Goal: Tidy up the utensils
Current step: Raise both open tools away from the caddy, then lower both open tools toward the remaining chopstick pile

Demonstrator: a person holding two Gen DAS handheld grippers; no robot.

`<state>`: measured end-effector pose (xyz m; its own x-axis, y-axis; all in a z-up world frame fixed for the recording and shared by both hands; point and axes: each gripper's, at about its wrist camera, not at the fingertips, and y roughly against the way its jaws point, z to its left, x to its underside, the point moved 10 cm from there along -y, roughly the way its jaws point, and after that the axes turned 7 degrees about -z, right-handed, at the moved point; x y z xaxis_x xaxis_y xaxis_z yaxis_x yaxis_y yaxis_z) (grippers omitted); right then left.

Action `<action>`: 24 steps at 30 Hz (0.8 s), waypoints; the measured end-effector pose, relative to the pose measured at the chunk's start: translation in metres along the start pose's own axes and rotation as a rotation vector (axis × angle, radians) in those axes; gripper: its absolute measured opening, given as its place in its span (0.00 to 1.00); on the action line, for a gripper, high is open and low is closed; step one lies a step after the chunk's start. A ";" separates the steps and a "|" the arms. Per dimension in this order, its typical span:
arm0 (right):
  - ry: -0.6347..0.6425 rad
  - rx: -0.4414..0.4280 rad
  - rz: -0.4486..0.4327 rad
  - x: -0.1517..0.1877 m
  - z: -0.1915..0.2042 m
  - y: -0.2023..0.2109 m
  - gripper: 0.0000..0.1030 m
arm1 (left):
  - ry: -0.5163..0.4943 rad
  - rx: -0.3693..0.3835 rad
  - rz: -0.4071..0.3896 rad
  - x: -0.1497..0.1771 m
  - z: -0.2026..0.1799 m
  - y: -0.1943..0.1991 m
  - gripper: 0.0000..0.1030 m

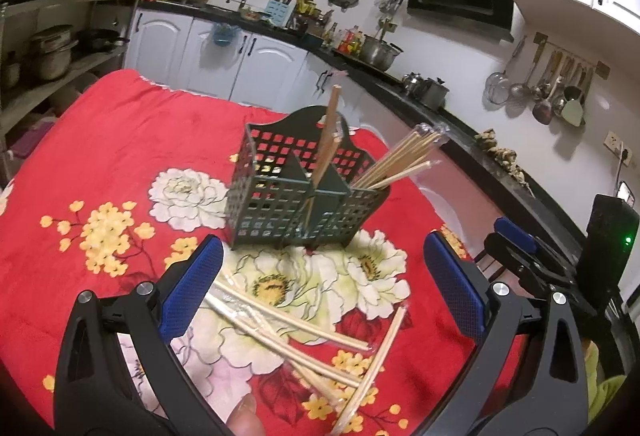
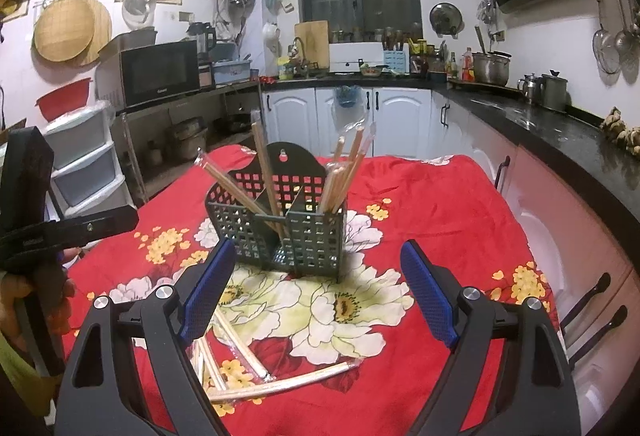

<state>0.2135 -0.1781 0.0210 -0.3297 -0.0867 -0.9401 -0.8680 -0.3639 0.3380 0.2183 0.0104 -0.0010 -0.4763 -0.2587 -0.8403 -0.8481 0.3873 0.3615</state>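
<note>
Loose chopsticks [image 1: 296, 340] are being approached.
Both hand-held grippers, left [image 1: 320, 292] and right [image 2: 316, 292], are held released and empty; one pair must be pinched, then dropped into the basket [image 2: 280, 228].

We cannot count the loose wrapped wooden chopsticks [image 1: 296, 336] on the red flowered cloth, since they overlap, blur toward the lower frame edge and slip behind the left gripper's blue-padded finger [image 1: 192, 288], while the dark green perforated plastic holder [image 2: 280, 220] hides its chopsticks' lower ends.
</note>
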 end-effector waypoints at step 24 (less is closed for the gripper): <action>0.080 -0.092 0.163 0.054 0.052 -0.034 0.79 | 0.144 -0.158 0.123 0.048 0.088 -0.010 0.73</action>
<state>0.2060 -0.1218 -0.0390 -0.4297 -0.2233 -0.8749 -0.7665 -0.4220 0.4841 0.2237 0.0719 -0.0806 -0.5964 -0.3459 -0.7243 -0.8023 0.2834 0.5253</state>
